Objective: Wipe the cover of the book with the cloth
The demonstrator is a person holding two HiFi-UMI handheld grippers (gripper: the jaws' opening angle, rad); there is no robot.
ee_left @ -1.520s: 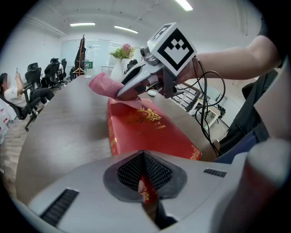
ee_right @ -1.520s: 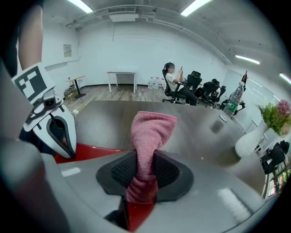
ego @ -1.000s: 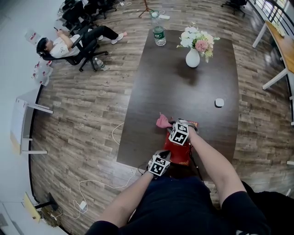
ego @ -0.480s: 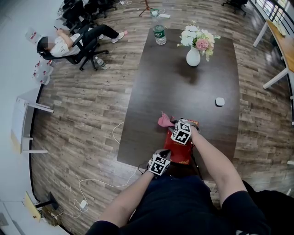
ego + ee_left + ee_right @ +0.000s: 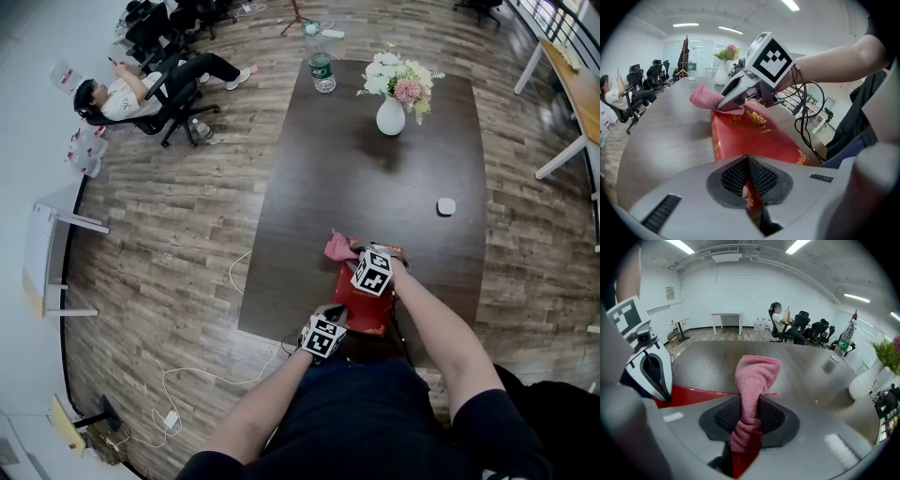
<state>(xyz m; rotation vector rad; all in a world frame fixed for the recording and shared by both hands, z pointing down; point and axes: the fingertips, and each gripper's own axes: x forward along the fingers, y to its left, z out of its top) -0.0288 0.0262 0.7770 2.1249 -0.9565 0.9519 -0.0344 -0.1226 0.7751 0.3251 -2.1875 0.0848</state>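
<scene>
I judged the step in hand to be the wipe itself, with the cloth [image 5: 754,376] sitting at the far end of the cover. To do it well, I would press the bunched pink wad flat on the red cover and draw it toward the near edge in straight, overlapping passes. I would also hold the other pinch firm so the book [image 5: 750,133] could not skate (that dark table [image 5: 375,169] looked smooth to me).

The right gripper [image 5: 750,413] had its jaws closed tight on the cloth. A thick fold was squeezed between the pads, and the free end stood out ahead, over the book's far edge. From the left gripper view its tips seemed to bear down on the cover there.

The left gripper [image 5: 747,180] was closed narrow on the book's near edge, a sliver of red cover showing between its pads. The book lay flat at the near end of the table, just before the person.
</scene>
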